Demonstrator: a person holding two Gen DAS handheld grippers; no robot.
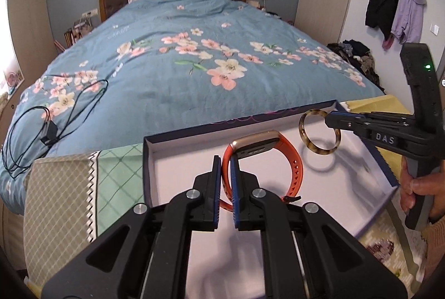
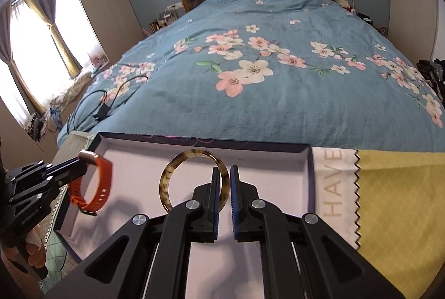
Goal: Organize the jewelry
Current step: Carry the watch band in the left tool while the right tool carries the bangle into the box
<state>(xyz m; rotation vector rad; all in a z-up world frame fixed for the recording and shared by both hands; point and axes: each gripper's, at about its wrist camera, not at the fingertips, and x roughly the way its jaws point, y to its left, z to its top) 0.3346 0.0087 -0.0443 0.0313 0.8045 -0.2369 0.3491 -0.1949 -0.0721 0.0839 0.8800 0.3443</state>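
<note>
Left gripper: clamped on orange watch band, over box left part. Right gripper: clamped on tortoiseshell bangle, over box middle, apparently not touching the floor. To do: lower, set well apart, then release.

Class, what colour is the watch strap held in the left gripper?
Orange, on the watch strap in the left gripper; clearest in the left wrist view.
</note>
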